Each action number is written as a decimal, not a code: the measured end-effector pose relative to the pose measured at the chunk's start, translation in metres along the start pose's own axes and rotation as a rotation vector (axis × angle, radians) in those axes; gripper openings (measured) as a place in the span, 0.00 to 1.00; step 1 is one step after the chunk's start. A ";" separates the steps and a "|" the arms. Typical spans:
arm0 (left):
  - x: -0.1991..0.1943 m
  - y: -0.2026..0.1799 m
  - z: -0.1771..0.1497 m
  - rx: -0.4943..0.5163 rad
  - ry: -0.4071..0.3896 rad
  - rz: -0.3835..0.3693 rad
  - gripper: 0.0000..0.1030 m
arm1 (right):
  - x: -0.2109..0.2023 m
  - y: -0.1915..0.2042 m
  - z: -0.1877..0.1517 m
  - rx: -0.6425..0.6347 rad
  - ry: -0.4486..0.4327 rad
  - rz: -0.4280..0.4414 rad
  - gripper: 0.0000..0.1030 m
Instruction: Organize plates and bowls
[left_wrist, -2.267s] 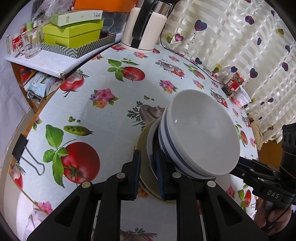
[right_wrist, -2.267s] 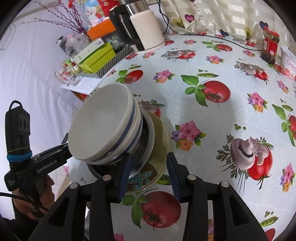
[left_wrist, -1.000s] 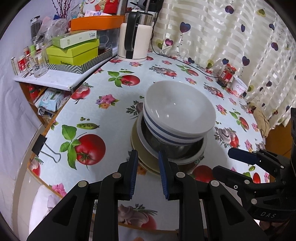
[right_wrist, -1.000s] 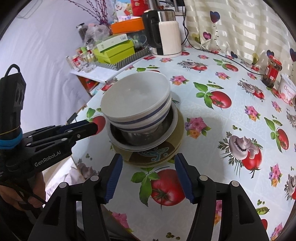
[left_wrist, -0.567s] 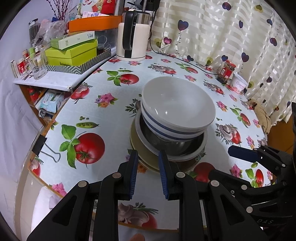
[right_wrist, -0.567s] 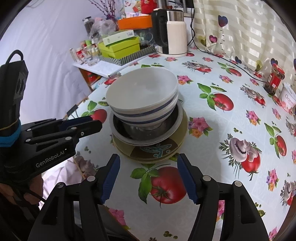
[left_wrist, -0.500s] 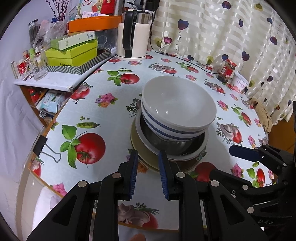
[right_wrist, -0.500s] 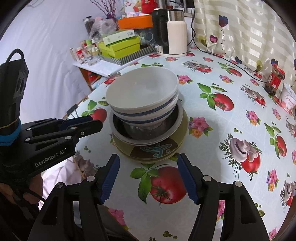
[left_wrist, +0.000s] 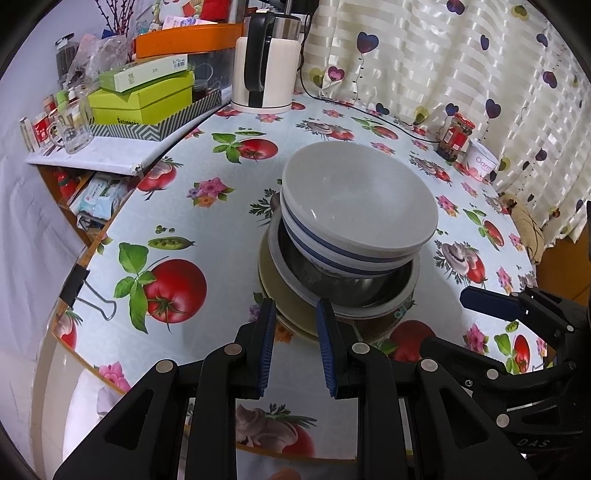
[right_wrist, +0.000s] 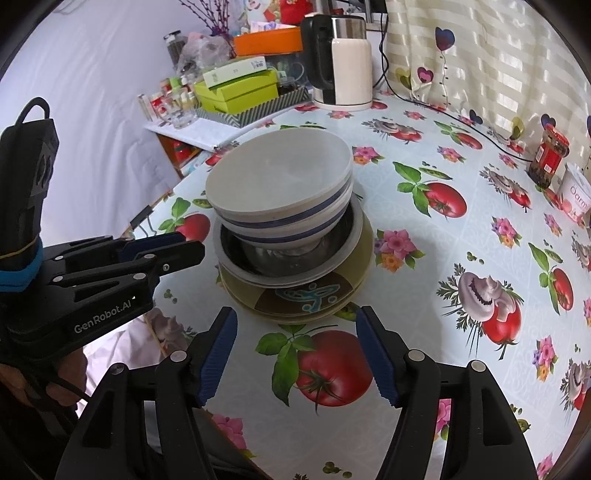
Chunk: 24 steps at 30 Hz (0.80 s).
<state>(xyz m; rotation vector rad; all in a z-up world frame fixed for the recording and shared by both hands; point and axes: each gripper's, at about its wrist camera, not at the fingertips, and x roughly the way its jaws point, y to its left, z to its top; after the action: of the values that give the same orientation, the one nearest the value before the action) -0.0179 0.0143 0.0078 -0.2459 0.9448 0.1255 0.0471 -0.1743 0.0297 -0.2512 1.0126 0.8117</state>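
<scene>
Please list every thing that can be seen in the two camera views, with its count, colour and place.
bowls: two, white with blue band, nested on top of the stack
metal bowl: one, silver, under them
plates: several, white and olive, bottom of the stack
kettle: one, cream and black, far table edge
boxes: several, green, side shelf
jar: one, red, right
tub: one, white, beside jar
left gripper: black, open, empty
right gripper: black, open, empty

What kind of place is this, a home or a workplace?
Probably a home dining corner: a table under a fruit-print tablecloth, an electric kettle by a heart-print curtain, and stacked bowls.
</scene>
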 end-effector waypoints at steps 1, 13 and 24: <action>0.000 0.000 0.000 0.002 0.000 0.002 0.23 | 0.000 0.000 0.000 0.000 0.000 0.000 0.66; 0.004 -0.002 0.000 0.006 0.017 0.007 0.23 | 0.005 -0.004 -0.001 0.004 0.005 0.004 0.67; 0.005 -0.003 -0.001 0.010 0.022 0.010 0.23 | 0.004 -0.004 -0.001 0.004 0.005 0.004 0.69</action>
<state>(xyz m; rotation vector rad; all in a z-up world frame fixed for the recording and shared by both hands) -0.0149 0.0108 0.0041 -0.2336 0.9682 0.1271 0.0506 -0.1753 0.0250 -0.2478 1.0202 0.8129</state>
